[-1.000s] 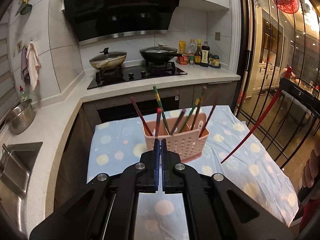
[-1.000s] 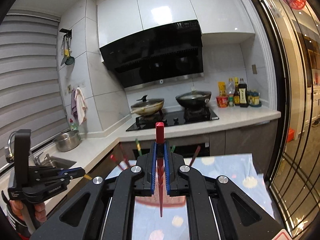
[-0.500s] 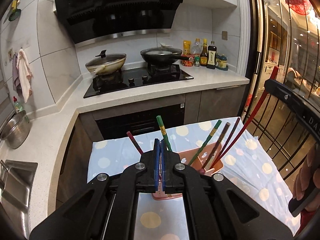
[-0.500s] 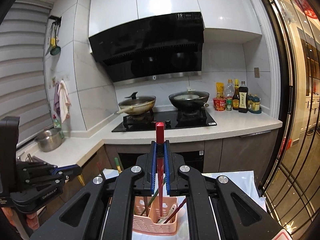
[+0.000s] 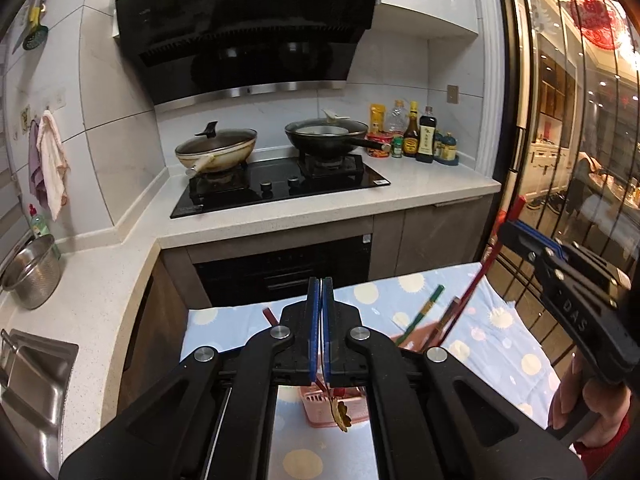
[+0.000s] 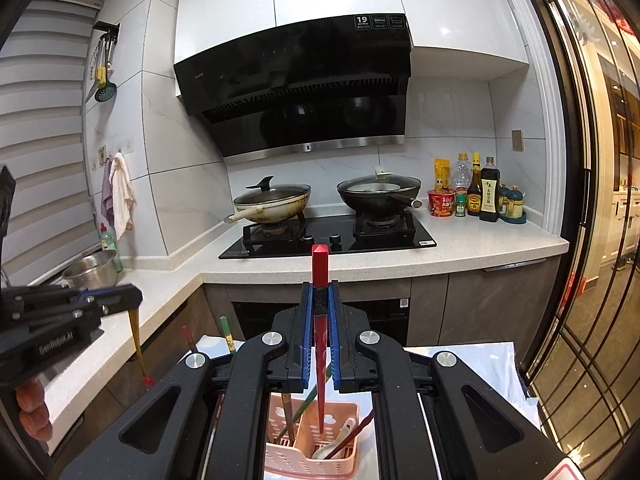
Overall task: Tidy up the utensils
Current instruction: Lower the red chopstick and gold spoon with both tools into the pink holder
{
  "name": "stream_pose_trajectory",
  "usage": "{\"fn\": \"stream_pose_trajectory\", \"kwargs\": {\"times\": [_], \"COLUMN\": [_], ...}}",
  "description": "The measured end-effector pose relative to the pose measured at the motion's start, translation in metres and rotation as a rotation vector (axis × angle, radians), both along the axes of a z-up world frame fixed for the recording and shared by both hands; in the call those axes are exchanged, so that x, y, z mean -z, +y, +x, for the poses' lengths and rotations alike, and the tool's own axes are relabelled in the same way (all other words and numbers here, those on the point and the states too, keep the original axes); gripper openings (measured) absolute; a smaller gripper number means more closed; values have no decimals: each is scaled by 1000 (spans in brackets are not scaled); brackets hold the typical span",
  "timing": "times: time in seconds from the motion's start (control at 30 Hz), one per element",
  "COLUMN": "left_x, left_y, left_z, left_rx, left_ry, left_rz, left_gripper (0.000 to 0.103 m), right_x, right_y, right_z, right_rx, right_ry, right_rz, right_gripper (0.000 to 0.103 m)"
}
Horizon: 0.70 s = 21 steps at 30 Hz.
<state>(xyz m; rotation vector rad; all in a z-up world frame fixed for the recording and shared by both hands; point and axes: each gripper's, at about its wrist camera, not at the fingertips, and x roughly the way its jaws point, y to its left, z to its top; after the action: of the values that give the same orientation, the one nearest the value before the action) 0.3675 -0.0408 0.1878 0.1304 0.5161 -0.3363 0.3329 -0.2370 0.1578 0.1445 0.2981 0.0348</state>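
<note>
A pink slotted utensil basket (image 6: 310, 446) stands on the dotted blue cloth, holding several chopsticks and a white spoon (image 6: 336, 438). My right gripper (image 6: 320, 304) is shut on a red chopstick (image 6: 320, 344) that hangs upright with its tip in or just above the basket. My left gripper (image 5: 321, 300) is shut on a thin brown-gold utensil (image 5: 338, 412) with a flower-shaped end, hanging over the basket (image 5: 336, 404). In the right wrist view the left gripper (image 6: 120, 298) is at the left, the brown stick (image 6: 136, 336) hanging from it.
The cloth-covered table (image 5: 500, 344) stands before a white counter (image 5: 320, 208) with a black hob, two pans and sauce bottles (image 5: 416, 136). A steel colander (image 5: 34, 272) and sink (image 5: 28, 384) lie left. A glass door (image 5: 568, 160) stands right.
Both grippers have risen and come in over the basket. The red chopstick has swung from slanted beside the basket to upright, its tip down at the basket.
</note>
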Motion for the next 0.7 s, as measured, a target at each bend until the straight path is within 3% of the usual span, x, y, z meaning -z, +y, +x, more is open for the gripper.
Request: {"fn": "stream_pose_trajectory", "kwargs": {"times": [0.13,0.27,0.7], "left_x": [-23,-39,22], "left_y": [8,1,-16], "left_z": [-4,-4,38], "left_rx": [21,32,-3], "left_ry": [-28,-63,84], "left_rz": [-77,-69,7], "left_gripper": [1,1,1], "right_x": [1,4,20], "right_y": [-1,-3,9], "right_z": [1,4,12], "right_rx": [3,4,-26], "right_ry": [2,7,52], "right_rz": [-13,-4,-26], "right_gripper": [7,7,7]}}
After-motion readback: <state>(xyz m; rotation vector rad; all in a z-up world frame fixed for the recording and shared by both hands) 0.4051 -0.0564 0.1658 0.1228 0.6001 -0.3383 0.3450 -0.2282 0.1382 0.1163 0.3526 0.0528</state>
